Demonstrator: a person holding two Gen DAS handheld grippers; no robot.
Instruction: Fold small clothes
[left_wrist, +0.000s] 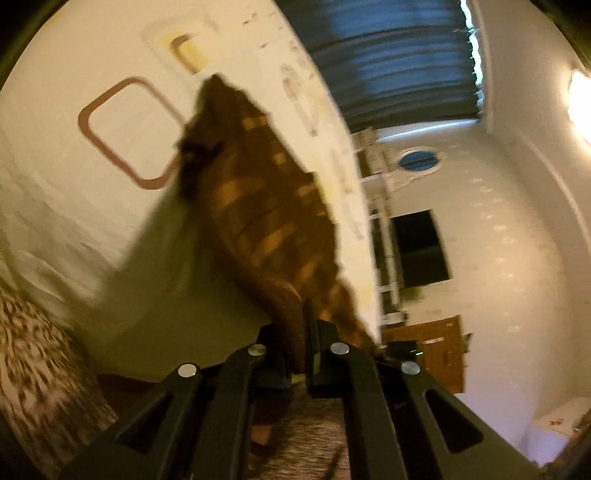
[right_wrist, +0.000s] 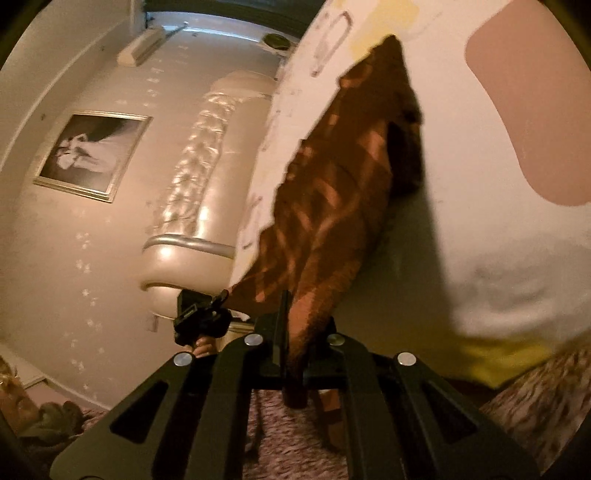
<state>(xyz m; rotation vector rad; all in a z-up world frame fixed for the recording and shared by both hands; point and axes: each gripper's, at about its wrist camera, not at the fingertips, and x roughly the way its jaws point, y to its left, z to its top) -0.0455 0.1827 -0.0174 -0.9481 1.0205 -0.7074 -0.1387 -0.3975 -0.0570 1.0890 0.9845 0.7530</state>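
Note:
A small brown checked garment (left_wrist: 266, 206) hangs stretched between both grippers above a white bedsheet (left_wrist: 55, 110) with brown outlined shapes. My left gripper (left_wrist: 308, 325) is shut on one corner of the garment. My right gripper (right_wrist: 291, 325) is shut on another corner of the same garment (right_wrist: 332, 184). The left gripper also shows in the right wrist view (right_wrist: 201, 315), close by at the left with the hand that holds it. The garment's far end dangles near the sheet. Both views are blurred.
The white sheet (right_wrist: 461, 240) bears a pink patch (right_wrist: 535, 110). A speckled blanket (left_wrist: 33, 362) lies at the near edge. A padded headboard (right_wrist: 192, 184), a framed picture (right_wrist: 92, 155), a dark screen (left_wrist: 421, 251) and a wooden cabinet (left_wrist: 436, 350) stand around.

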